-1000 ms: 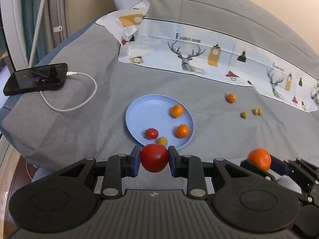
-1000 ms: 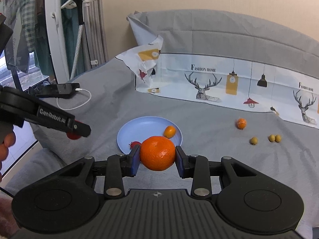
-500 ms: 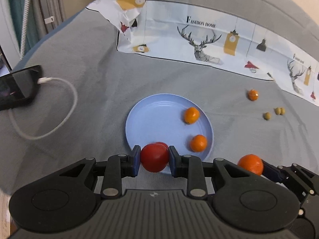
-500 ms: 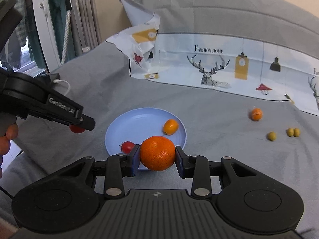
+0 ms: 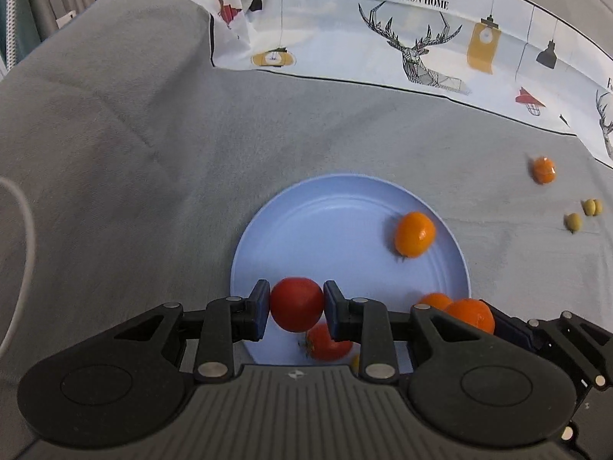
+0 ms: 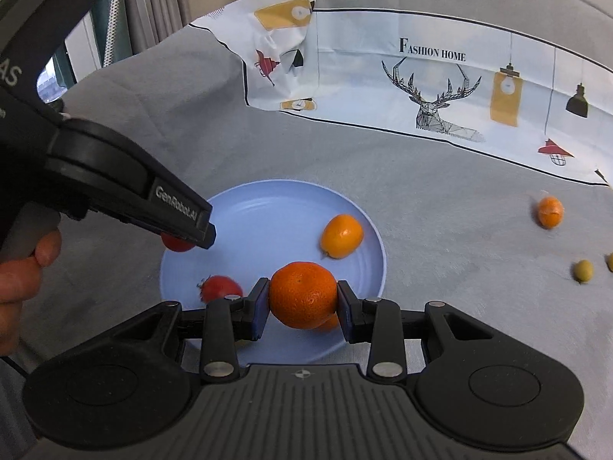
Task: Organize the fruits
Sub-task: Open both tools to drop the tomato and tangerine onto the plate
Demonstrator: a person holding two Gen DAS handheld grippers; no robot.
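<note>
My left gripper is shut on a red tomato, held over the near left part of the light blue plate. My right gripper is shut on a mandarin, over the plate's near right part. On the plate lie a small orange fruit, a second red tomato and another orange fruit half hidden behind the grippers. The left gripper's body shows in the right wrist view above the plate's left edge.
On the grey cloth right of the plate lie a small orange fruit and small yellow-green fruits. A printed white cloth lies at the back. A white cable lies at the far left.
Both grippers have moved forward and down with their fruits and now hang over the plate. The phone has left the left wrist view.
</note>
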